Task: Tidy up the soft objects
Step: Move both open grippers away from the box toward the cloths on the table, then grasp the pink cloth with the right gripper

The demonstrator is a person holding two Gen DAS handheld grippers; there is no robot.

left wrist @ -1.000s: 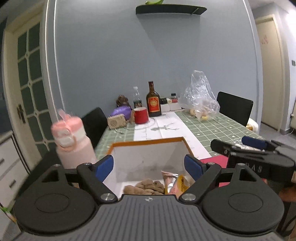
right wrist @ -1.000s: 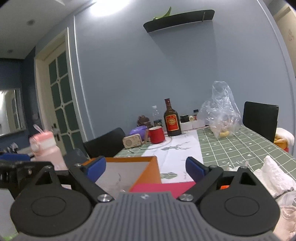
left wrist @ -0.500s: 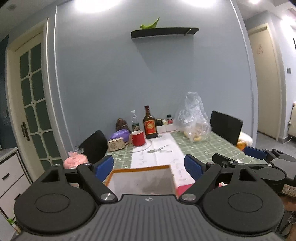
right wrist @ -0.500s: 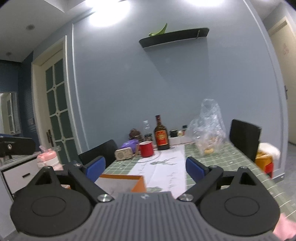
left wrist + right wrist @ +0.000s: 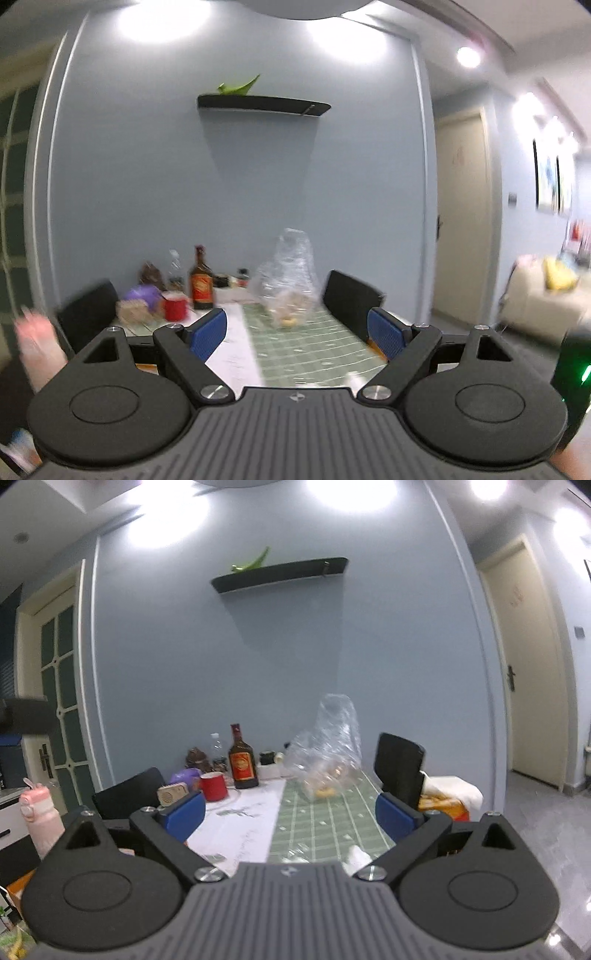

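Both views have lifted away from the orange-rimmed box that filled their lower half a second ago; that box, with the brown plush and snack packet inside it, is no longer visible, and my cameras now look level down the table (image 5: 325, 823) toward the blue wall. My left gripper (image 5: 297, 330) stands wide open with nothing between its blue pads (image 5: 208, 332). My right gripper (image 5: 291, 814) has just been opening further and is likewise empty, its pads (image 5: 186, 812) framing only the green checked cloth. Ahead stand the brown bottle (image 5: 242, 764), red mug (image 5: 213, 785), and clear plastic bag (image 5: 327, 753); the pink bottle (image 5: 40, 818) stands at the left. A white crumpled item (image 5: 356, 856) lies on the cloth just before the right gripper; whether it is a soft object to be sorted I cannot tell. Judged from empty jaws raised off the work area, a placement appears finished, and either the task is ending or another soft item remains to be fetched.
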